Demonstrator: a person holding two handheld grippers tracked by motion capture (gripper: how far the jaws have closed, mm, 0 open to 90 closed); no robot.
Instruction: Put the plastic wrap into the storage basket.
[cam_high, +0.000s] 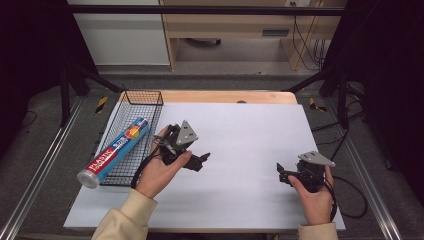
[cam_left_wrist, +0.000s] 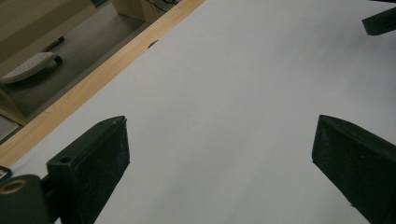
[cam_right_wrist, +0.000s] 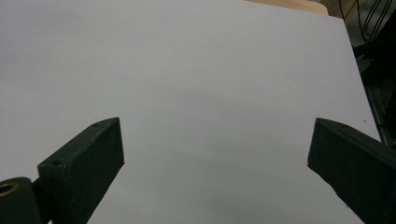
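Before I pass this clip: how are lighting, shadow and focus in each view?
High view: white table sheet evenly lit, surroundings dark, the plastic wrap box label readable. Left gripper view: dimmer, the near jaws soft, a faint shadow between them on the sheet. Right gripper view: flat grey light, soft shadow low between the jaws, no glare.

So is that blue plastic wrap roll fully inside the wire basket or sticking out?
Sticking out. The blue roll lies slanted in the wire basket, its silver capped end jutting over the near left rim.
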